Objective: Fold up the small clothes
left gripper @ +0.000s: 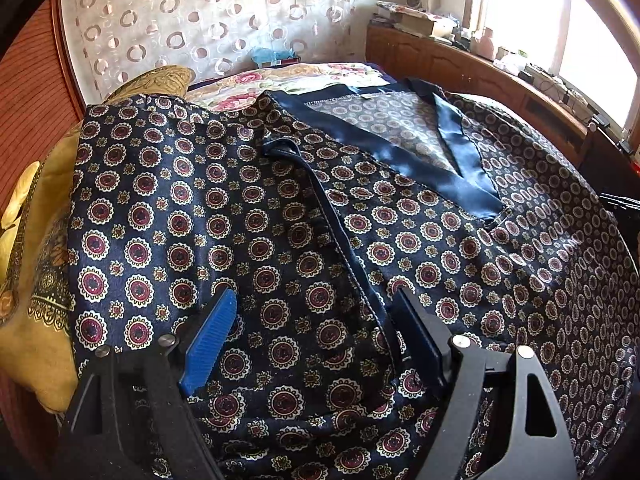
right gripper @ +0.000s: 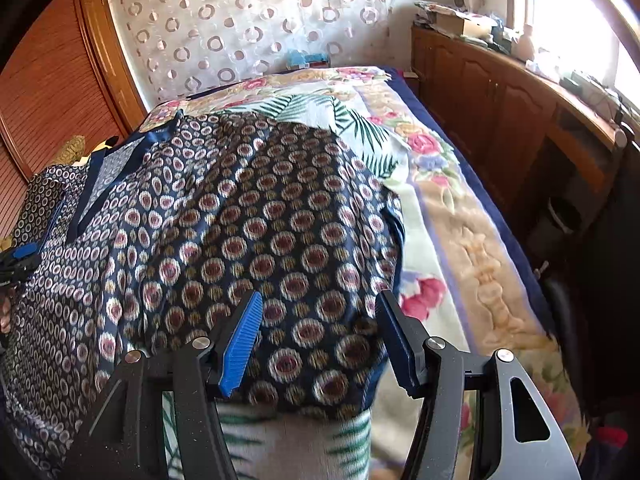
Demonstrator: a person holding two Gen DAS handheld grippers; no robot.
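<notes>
Navy satin printed with red-and-cream medallions fills both views: the garment (left gripper: 280, 208) lies spread on the bed, its plain blue satin collar band (left gripper: 404, 152) turned toward the circle-patterned curtain (left gripper: 208, 16) at the far end. Taking the garment as our landmark, we see a stitched seam (left gripper: 348, 256) running down its middle in the left wrist view, with the paler inside of the cloth showing within the open neckline.

Our left gripper (left gripper: 316, 300) hovers just over the garment's near part, jaws wide apart, the seam passing between them — the blue pads (left gripper: 212, 340) press on nothing. Our right gripper (right gripper: 320, 300) hangs above the garment's near right corner, jaws apart as well; patterned cloth lies below and between them, and we cannot tell whether the tips touch it, though nothing is clamped.

Beyond the garment's right edge a floral bedspread (right gripper: 472, 240) shows, with a palm-leaf cloth (right gripper: 320, 112) emerging from under the garment on its far side. To the garment's left sits a golden cushion (left gripper: 44, 280). Further right of the garment, past the bedspread, runs a wooden cabinet (right gripper: 500, 92) under a bright window (left gripper: 560, 24), its top cluttered with small things we cannot make out. A slatted wooden door (right gripper: 52, 92) stands far to the left.
</notes>
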